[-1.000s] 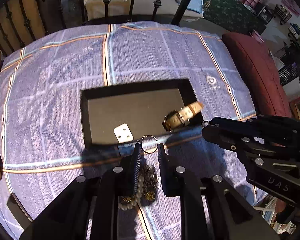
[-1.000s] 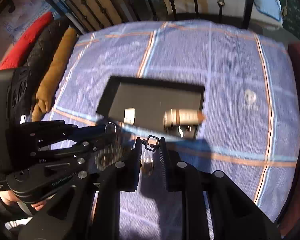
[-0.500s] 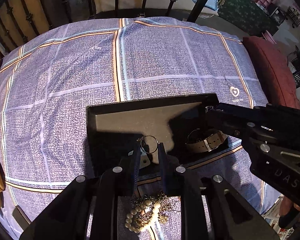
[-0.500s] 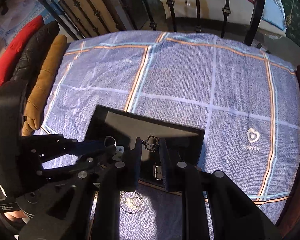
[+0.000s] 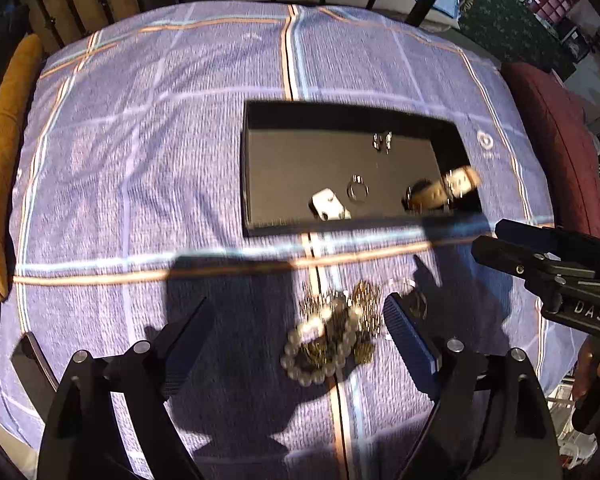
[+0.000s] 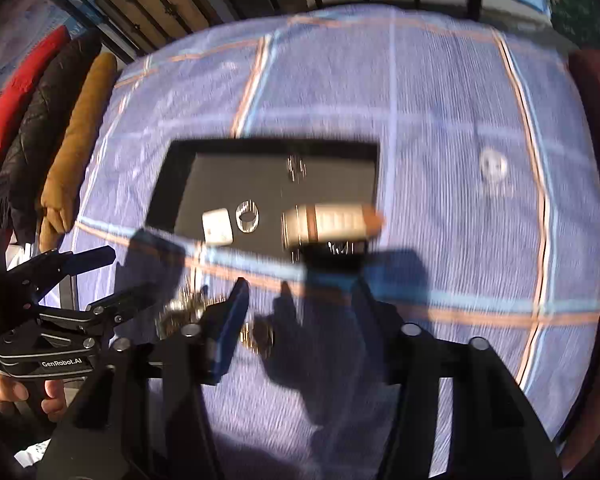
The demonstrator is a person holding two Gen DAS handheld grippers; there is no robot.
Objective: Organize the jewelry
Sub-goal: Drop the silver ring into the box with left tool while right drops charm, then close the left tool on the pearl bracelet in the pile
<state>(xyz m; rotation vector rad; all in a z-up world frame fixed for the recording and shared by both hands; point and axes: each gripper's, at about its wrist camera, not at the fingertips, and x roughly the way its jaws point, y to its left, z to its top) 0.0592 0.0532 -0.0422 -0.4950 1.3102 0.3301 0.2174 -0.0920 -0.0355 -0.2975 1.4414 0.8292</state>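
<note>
We took the black tray [image 5: 260, 168] as our landmark; it lay flat on the purple plaid bedspread [image 5: 160, 140]. Left of the tray, at the bedspread's edge, we saw a mustard cushion [image 5: 0, 168]. Near the tray's front wall sat a white earring card [image 5: 329, 209], just to its right a ring [image 5: 357, 191], and farther back a small dark clasp-like piece [image 5: 382, 142], though blur kept us from naming it with confidence. At the tray's right front corner a tan watch [image 5: 444, 190] rested with its strap tip [image 5: 470, 174] tilted up over the rim.

In front of the tray, on the bedspread, a pearl bracelet [image 5: 314, 354] lay tangled with gold chains [image 5: 364, 308]. The left gripper [image 5: 296, 332] hovered over this heap with its jaws spread wide and nothing between them. The right gripper [image 6: 302, 308] was in front of the tray's right end, its jaws likewise wide apart and empty. From the left wrist camera we saw it in profile at the far right, where the person's hand [image 5: 598, 372] held its handle. Right of the tray lay a dark red cushion [image 5: 556, 148].
</note>
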